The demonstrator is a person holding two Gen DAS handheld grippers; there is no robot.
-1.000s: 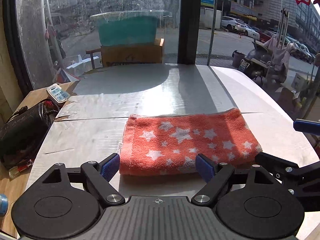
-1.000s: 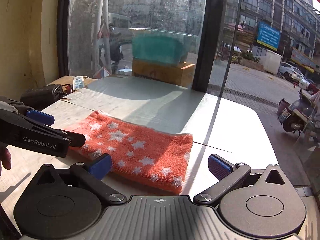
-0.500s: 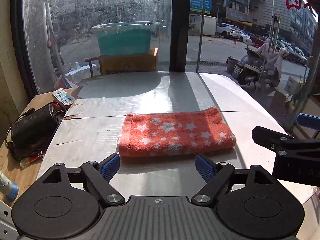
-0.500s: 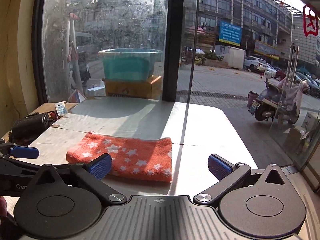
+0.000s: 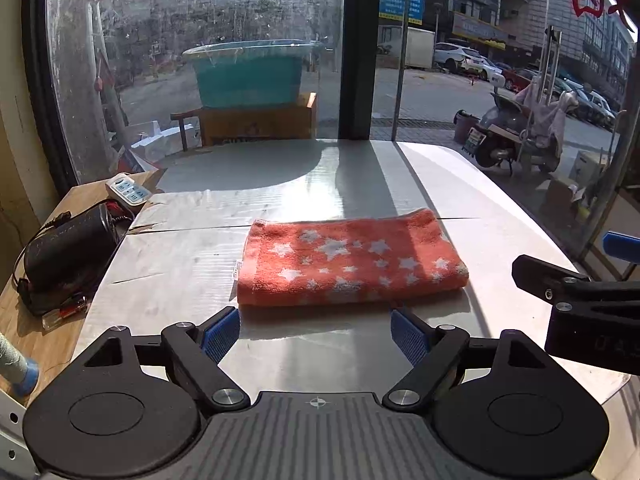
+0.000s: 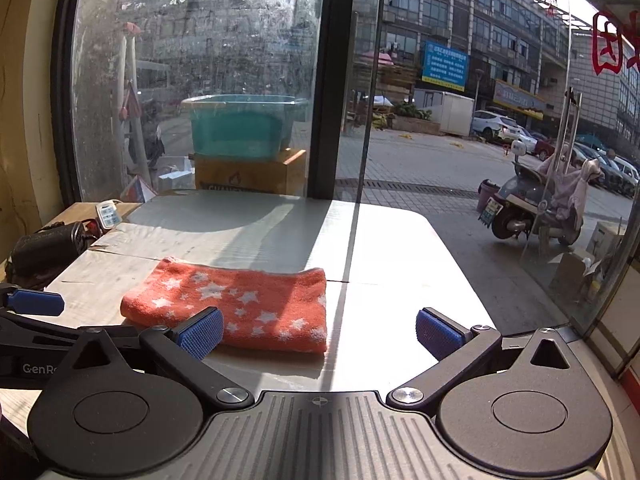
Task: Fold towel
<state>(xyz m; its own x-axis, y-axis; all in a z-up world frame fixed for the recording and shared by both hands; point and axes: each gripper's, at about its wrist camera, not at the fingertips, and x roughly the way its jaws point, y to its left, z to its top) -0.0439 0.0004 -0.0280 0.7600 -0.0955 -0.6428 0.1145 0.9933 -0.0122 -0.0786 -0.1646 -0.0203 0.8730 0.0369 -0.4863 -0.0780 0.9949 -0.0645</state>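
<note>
An orange towel with white stars [image 5: 348, 264] lies folded into a flat rectangle on the white table [image 5: 280, 196]; it also shows in the right wrist view [image 6: 236, 304]. My left gripper [image 5: 316, 334] is open and empty, held just in front of the towel's near edge without touching it. My right gripper [image 6: 318, 330] is open and empty, in front of the towel's right end. The right gripper shows at the right edge of the left wrist view [image 5: 580, 276], and the left gripper at the left edge of the right wrist view [image 6: 32, 308].
A black bag [image 5: 68, 248] with cables and a white power strip [image 5: 130, 189] lie on the wooden surface at the left. A glass window [image 5: 200, 40] stands behind the table, with a teal tub [image 5: 248, 76] on a box outside. The table's right edge [image 6: 460, 264] borders the glass.
Both grippers have pulled back from the towel and risen, so the towel looks smaller and farther away. The towel has stayed folded in place.
</note>
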